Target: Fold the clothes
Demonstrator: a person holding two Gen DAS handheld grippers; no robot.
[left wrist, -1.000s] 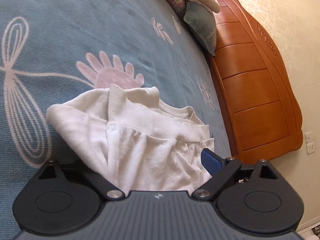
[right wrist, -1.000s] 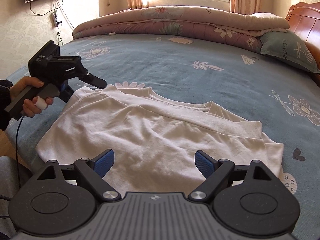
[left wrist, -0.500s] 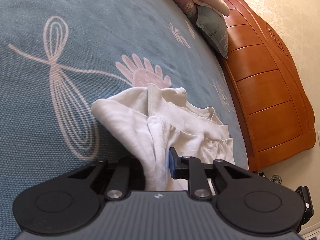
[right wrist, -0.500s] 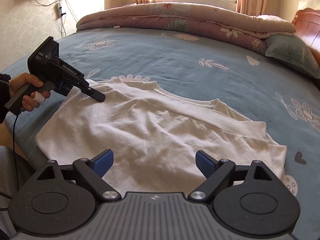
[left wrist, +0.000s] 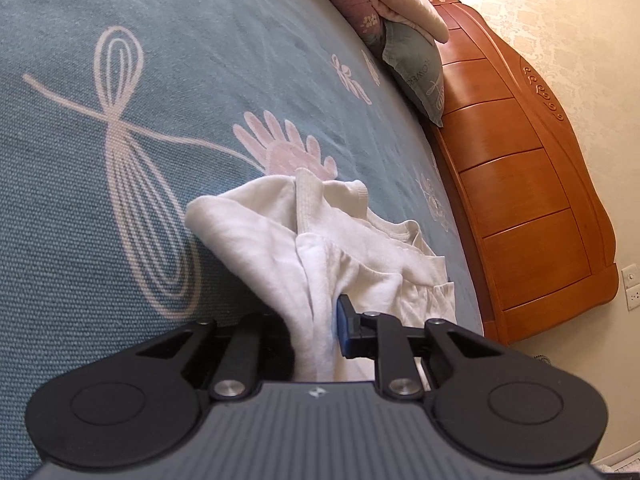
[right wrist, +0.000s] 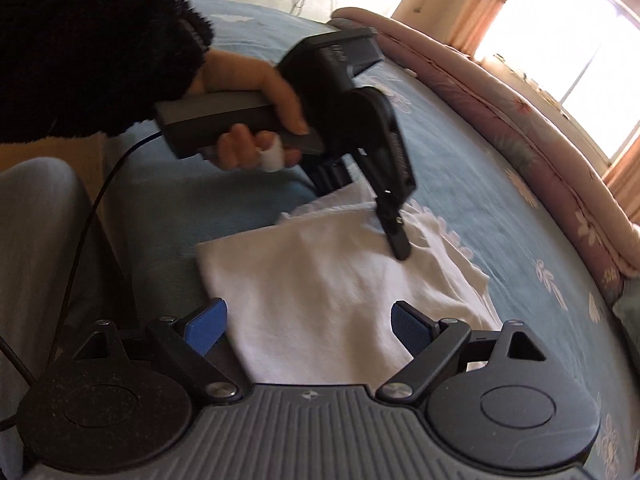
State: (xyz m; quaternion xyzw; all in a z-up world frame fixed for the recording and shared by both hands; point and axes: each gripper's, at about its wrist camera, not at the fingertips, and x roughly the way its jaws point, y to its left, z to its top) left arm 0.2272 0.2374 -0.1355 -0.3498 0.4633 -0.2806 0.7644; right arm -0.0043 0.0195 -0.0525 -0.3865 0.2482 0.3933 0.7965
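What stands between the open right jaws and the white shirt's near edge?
Nothing visible. The right gripper hangs open over the white shirt with bare cloth between its jaws; the left gripper, shut on the far sleeve end, is clear of it.

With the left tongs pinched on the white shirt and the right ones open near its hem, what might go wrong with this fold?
1. The left tongs hold a bunched wad of the white shirt, so lifting may drag several layers and crease the fold.
2. The right tongs are open with nothing gripped; a one-sided pull could skew the shirt.
3. The shirt lies near the edge of the bed and might slide off.
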